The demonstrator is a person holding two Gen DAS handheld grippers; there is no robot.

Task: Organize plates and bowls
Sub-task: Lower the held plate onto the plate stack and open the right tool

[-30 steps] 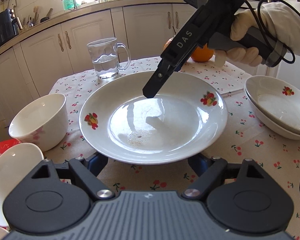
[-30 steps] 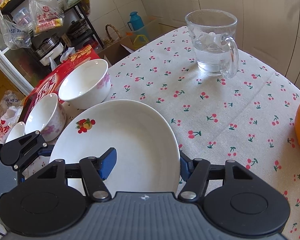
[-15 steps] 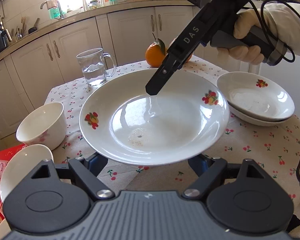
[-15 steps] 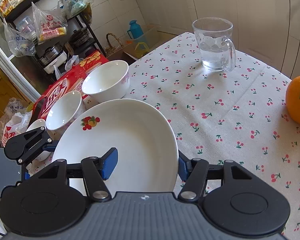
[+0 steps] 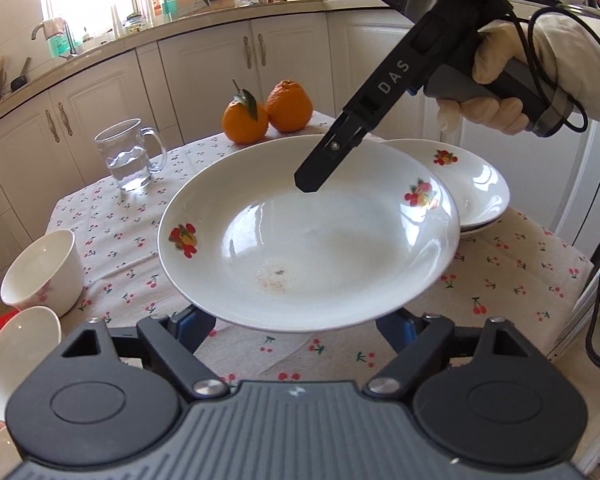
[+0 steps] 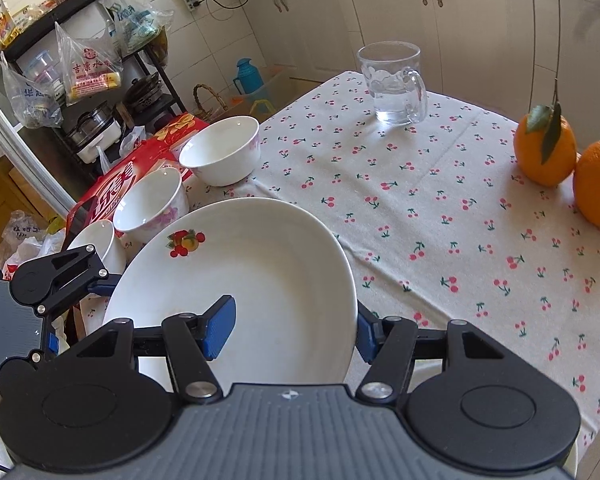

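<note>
The shallow white ceramic plate with fruit decals [image 5: 308,236] was held clear of the cherry-print tablecloth [image 6: 440,216]. The left gripper [image 5: 296,326] clamped its near rim; the right gripper [image 6: 296,330] clamped the opposite rim, 1 pad inside. The stack of matching white plates [image 5: 476,184] lay at 2 o'clock, nearer the right hand. Only the right-wrist view showed 3 white bowls [image 6: 220,152] at 10 o'clock

My worktop [image 6: 440,216], under its cherry-print cloth, bore a glass mug [image 6: 394,84], two oranges [image 6: 546,150], bowls [image 6: 220,154] and stacked plates [image 5: 476,184].
</note>
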